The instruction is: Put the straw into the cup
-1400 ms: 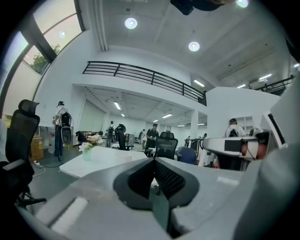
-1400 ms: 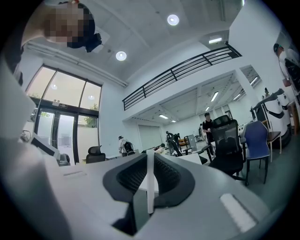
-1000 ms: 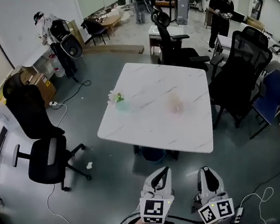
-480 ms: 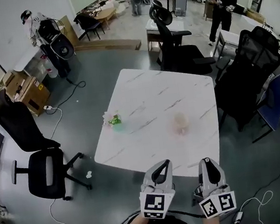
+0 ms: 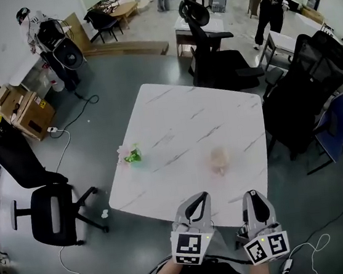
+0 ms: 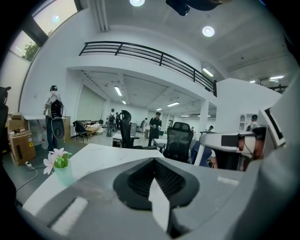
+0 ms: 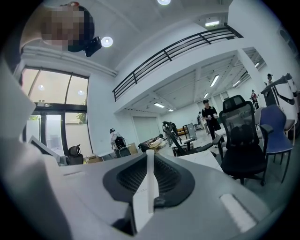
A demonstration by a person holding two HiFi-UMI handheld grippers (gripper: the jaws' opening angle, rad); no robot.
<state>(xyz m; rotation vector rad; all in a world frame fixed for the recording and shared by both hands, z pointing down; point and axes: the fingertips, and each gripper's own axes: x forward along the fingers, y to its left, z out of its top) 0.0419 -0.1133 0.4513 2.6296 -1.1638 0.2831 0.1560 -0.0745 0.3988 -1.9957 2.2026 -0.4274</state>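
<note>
My left gripper (image 5: pixel 195 206) and my right gripper (image 5: pixel 254 202) are side by side at the near edge of the white marble worktop (image 5: pixel 182 119). The jaws of both are pressed together, and nothing is between them. The pale pink cup (image 5: pixel 219 158) stands on the worktop, in its near right part, ahead of my right gripper. It looks blurred, so I cannot tell where the straw is. A small green vase (image 5: pixel 130 155) with a flower stands near the left edge, well apart from the cup.
</note>
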